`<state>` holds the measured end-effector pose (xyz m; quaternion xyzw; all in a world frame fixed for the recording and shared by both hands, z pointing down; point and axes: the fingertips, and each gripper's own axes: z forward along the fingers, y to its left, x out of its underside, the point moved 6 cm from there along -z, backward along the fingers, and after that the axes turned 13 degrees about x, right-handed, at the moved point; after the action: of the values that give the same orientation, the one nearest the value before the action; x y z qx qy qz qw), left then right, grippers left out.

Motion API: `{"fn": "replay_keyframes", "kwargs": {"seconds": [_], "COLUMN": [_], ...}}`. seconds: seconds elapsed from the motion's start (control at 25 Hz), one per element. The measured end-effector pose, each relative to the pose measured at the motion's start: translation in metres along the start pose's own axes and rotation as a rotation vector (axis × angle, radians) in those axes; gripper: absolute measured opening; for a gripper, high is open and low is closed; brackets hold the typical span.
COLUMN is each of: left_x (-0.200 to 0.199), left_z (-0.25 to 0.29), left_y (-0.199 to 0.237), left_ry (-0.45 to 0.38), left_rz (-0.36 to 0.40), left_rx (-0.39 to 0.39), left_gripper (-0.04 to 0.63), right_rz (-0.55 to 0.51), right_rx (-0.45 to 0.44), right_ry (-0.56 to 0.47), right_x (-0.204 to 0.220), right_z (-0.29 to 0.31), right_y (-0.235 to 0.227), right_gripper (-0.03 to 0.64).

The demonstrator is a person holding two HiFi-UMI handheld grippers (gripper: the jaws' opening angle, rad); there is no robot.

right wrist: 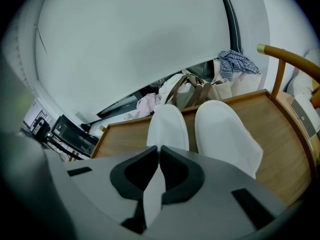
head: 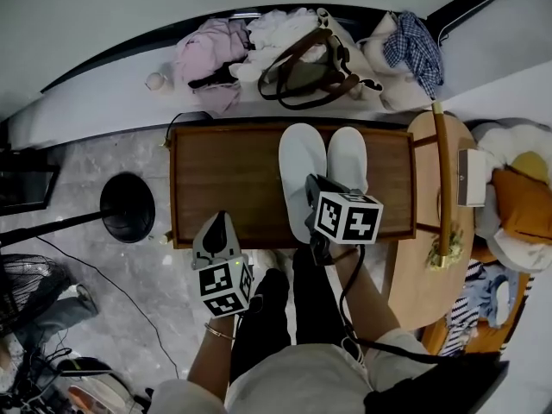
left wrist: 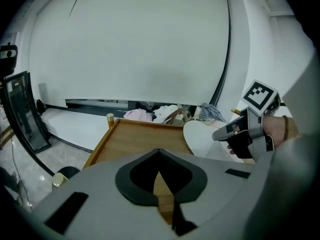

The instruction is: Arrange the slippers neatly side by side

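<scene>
**What lies around your work**

The wooden table (head: pixel 220 179) stands before you; beyond it a white ledge (head: pixel 103 102) is heaped with a pink garment (head: pixel 207 54), white cloth (head: pixel 280 28), a brown-handled bag (head: pixel 315 72) and a blue checked shirt (head: pixel 416 46); to your left a black round stand base (head: pixel 128 207) sits on the grey mottled floor (head: pixel 86 162), with a thin cable (head: pixel 129 309) trailing near it; to your right a curved wooden rail (head: pixel 442 179) crosses a round wooden top (head: pixel 414 291); an orange cushion (head: pixel 522 201) lies beyond.

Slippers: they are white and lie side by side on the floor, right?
Not quite. The white slippers do lie side by side, but on the wooden table, not on the floor. The head view shows it.
</scene>
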<state>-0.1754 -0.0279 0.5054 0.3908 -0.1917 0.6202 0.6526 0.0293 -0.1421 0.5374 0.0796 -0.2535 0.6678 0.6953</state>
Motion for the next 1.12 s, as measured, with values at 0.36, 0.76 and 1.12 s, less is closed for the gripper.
{"fn": "replay_keyframes", "kwargs": {"seconds": [0.36,0.76,1.12], "left_x": [0.003,0.007,0.010], "left_z": [0.009,0.016,0.016], "left_y": [0.001,-0.005,-0.007], "left_ry": [0.013,0.021,0.022], "left_rz": [-0.010,-0.022,-0.029], "left_rx": [-0.012,-0.016,-0.026], "left_gripper": [0.008,0.008,0.008], "right_rz": [0.013,-0.017,-0.021], "right_rx": [0.015,0.028,0.034], "right_ry": [0.023,0.035,0.030], "right_x": [0.006,0.009,0.010], "right_z": [0.013,0.018,0.019], "right_y": [-0.007,-0.012,-0.015], "right_gripper": [0.043,0.043,0.044]}}
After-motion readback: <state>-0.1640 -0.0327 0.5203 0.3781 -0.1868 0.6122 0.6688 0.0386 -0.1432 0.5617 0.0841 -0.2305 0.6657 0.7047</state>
